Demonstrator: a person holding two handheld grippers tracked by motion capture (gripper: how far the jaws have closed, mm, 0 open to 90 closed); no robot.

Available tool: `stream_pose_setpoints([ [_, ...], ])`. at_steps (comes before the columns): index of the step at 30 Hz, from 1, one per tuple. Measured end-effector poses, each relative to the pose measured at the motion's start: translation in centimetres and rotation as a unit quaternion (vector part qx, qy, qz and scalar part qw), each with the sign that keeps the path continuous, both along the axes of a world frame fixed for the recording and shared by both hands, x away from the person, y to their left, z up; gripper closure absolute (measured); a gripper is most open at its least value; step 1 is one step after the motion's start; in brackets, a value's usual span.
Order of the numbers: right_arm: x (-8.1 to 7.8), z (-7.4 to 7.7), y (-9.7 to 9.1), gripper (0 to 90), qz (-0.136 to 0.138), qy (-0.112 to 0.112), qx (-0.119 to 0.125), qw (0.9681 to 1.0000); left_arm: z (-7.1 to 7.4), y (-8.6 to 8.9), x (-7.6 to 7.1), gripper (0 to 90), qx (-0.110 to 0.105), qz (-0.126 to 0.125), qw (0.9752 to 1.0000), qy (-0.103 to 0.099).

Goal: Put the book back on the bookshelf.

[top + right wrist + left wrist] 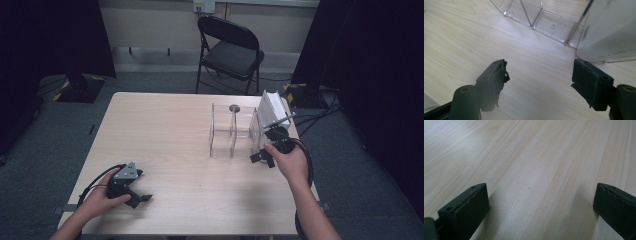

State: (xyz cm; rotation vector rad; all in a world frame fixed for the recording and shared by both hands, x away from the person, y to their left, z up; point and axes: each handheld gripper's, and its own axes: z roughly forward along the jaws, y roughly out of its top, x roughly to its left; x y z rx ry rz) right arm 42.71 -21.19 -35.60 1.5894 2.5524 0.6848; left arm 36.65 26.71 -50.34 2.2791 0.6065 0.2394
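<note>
A clear plastic organizer [231,134] with upright dividers stands on the right half of the wooden table [170,130]. A white flat box [273,110] leans in its right end. My right gripper [262,159] hovers just in front of that end, open, with nothing between its jaws. In the right gripper view the organizer [541,17] lies ahead of the open right gripper [539,80], and the white box [609,30] sits at the upper right. My left gripper [141,200] rests near the table's front left, open. The left gripper [541,205] has bare wood between its jaws.
A small dark round object [234,108] lies just behind the organizer. A black folding chair [230,50] stands beyond the table's far edge. Dark curtains hang on both sides, and cables [315,117] run over the floor at the right.
</note>
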Motion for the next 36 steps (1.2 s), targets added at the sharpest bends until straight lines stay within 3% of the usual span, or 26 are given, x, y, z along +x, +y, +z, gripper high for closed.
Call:
stream_pose_setpoints([
  [3, -0.1, -0.1, 0.6, 25.3, 0.007, -0.004, -0.012, 0.9999, 0.0, 0.0, 0.0, 0.0, 0.000, 0.000, 1.0000, 0.000],
  [7, -0.1, -0.4, 1.1, 25.3, 0.017, -0.001, -0.010, 0.9998, 0.0, 0.0, 0.0, 0.0, 0.000, 0.000, 1.0000, 0.000],
  [19, -0.4, -1.4, 2.6, 25.0, 0.044, -0.016, 0.009, 0.9989, 0.0, 0.0, 0.0, 0.0, 0.000, 0.000, 1.0000, 0.000],
  [36, -0.7, -2.5, 4.4, 24.4, 0.057, -0.023, 0.028, 0.9977, 0.0, 0.0, 0.0, 0.0, 0.000, 0.000, 1.0000, 0.000],
])
